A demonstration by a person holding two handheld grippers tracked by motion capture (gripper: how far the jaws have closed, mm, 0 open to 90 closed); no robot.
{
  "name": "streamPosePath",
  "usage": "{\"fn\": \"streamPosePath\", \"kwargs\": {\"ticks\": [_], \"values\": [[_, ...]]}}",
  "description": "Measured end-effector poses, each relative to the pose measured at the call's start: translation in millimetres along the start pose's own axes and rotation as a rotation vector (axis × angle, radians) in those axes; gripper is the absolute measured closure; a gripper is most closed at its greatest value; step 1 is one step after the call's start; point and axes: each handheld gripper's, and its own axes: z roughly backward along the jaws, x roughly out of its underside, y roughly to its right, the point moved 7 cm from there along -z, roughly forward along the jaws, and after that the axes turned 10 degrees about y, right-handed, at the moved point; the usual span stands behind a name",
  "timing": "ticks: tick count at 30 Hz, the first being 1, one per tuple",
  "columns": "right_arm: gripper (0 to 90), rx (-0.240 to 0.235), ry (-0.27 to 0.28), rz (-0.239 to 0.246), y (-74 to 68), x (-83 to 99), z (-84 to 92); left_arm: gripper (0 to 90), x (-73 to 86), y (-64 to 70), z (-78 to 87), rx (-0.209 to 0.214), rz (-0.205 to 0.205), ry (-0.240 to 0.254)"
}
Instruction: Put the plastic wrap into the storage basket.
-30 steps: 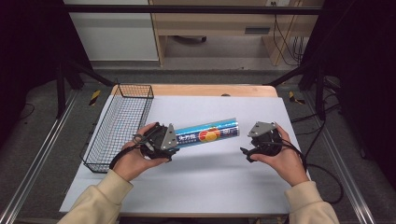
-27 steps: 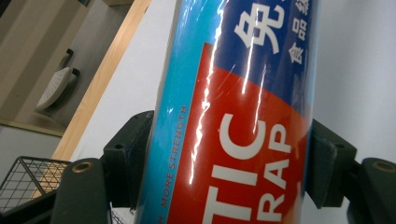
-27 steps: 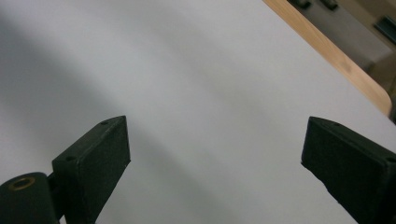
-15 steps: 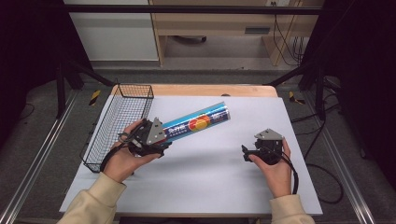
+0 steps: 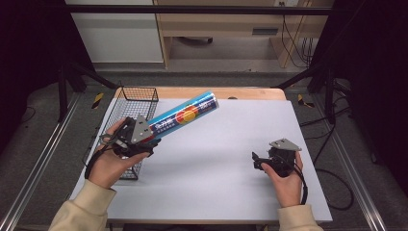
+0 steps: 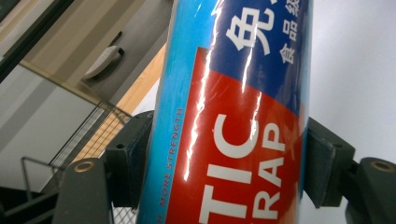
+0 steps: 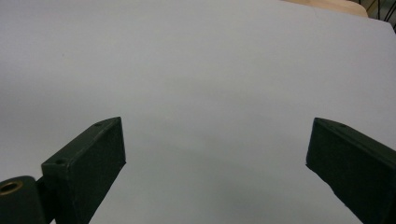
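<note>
Wire basket (image 5: 126,98) blocks table's (image 5: 216,163) left edge; middle & right look free, prob.

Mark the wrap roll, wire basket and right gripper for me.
wrap roll (image 5: 185,115), high view, on the red patch mid-tube.
wire basket (image 5: 136,88), high view, on the far rim.
right gripper (image 7: 217,163), right gripper view, midway between its open jaws.

My right gripper (image 7: 217,158) looks down on the pale grey sheet (image 7: 201,79) that covers the desk. My two black jaws rise from the bottom corners, set wide apart after just opening further, with bare sheet between them. At the top right corner a strip of what may be the wooden desk edge (image 7: 334,4) shows past the sheet.
</note>
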Motion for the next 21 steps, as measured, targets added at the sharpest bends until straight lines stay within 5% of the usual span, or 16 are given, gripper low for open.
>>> {"fn": "streamPosePath", "kwargs": {"ticks": [14, 19, 21], "values": [[5.2, 0.056, -0.005, -0.042, 10.6, 0.1, 4.6, 29.2, 17.3, -28.9, 33.5, -0.114, 0.095, -0.026], [5.4, 0.056, 0.004, -0.066, 12.3, -1.5, 4.9, 29.3, 19.0, -31.4, 37.3, -0.14, 0.104, -0.045], [5.4, 0.055, 0.006, -0.064, 12.1, -1.9, 4.9, 29.3, 20.3, -29.5, 39.6, -0.158, 0.138, -0.068]]}}
